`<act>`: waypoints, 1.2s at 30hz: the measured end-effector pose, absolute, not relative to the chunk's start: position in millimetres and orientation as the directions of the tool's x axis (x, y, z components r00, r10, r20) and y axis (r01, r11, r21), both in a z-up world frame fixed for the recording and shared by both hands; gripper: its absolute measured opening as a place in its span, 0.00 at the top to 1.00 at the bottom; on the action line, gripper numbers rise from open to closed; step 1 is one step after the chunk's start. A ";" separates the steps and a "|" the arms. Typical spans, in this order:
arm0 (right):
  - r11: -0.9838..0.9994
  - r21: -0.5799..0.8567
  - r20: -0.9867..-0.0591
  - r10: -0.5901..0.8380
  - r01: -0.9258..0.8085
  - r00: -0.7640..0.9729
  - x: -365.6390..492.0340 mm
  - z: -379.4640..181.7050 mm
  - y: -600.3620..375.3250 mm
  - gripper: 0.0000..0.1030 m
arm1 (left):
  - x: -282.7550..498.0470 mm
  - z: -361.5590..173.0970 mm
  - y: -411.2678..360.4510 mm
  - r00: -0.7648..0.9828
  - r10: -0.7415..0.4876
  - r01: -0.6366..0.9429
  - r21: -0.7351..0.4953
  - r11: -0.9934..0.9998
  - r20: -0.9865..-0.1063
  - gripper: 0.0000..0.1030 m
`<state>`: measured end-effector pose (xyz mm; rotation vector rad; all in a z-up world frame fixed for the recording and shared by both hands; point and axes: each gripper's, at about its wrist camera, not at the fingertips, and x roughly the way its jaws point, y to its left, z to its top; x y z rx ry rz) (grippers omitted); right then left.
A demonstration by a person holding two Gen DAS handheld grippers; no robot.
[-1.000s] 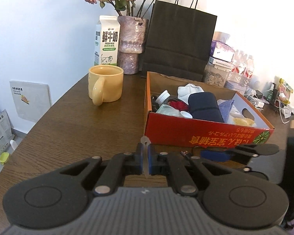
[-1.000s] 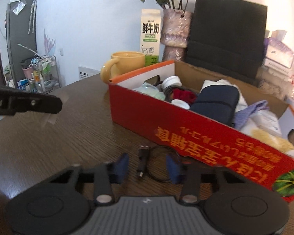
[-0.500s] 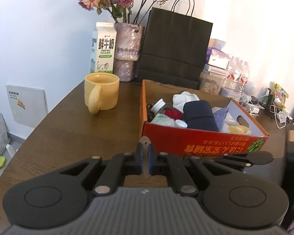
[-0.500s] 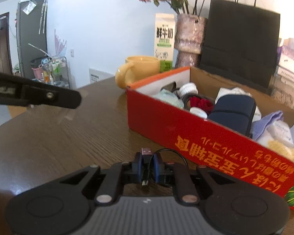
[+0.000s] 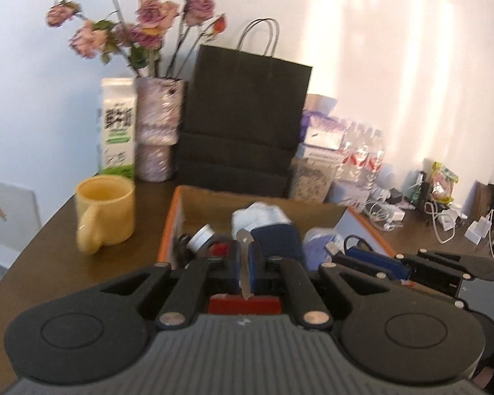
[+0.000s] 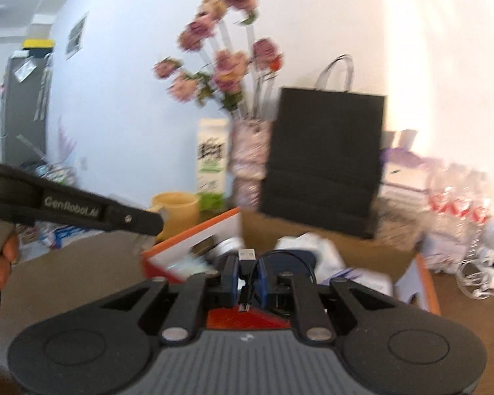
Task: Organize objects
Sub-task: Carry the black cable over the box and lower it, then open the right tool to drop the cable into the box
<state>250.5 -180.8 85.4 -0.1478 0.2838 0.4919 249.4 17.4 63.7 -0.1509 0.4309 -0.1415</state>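
Now the right tool [image 6: 247, 279] pinches the USB cable [image 6: 247, 258] upright, just above the red box [image 6: 194, 233] at lower centre.

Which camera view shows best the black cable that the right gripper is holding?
The right wrist view. There the cable stands close up between the pads of the right gripper, with its plug at the top and a loop behind. The left wrist view shows only the plug end and a bit of loop from the side, small and blurred.

Yellow mug [image 5: 105, 214]; black paper bag [image 5: 243, 121]; red-orange box [image 6: 194, 247]; pink-purple flowers [image 5: 141, 29]; dark brown table [image 5: 66, 247].
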 end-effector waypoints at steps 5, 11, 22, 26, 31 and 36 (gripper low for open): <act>0.904 -0.057 -0.277 0.393 -0.423 0.877 281.9 92.2 -201.1 0.89 | 278.5 66.0 -1.8 0.900 -0.184 0.123 -0.175 0.977 -0.396 0.94; 0.921 -0.041 -0.285 0.360 -0.387 0.888 314.6 88.1 -209.7 0.89 | 306.0 58.2 -18.6 0.897 -0.185 0.127 -0.168 0.978 -0.400 0.94; 0.954 -0.038 -0.332 0.268 -0.297 0.904 336.4 73.7 -216.9 0.00 | 312.4 48.5 -16.3 0.941 -0.032 -0.001 -0.098 0.995 -0.337 0.00; 0.954 -0.024 -0.336 0.274 -0.299 0.901 329.1 77.9 -219.1 0.00 | 307.0 51.2 -9.2 0.933 -0.059 0.021 -0.110 0.994 -0.356 0.00; 0.949 -0.004 -0.330 0.295 -0.314 0.897 299.7 88.0 -227.3 0.00 | 277.9 57.3 3.0 0.939 -0.063 0.025 -0.113 0.993 -0.339 0.00; 0.943 0.031 -0.331 0.321 -0.330 0.887 257.8 97.9 -238.0 0.00 | 238.7 62.2 11.8 0.931 -0.061 0.032 -0.087 0.996 -0.360 0.00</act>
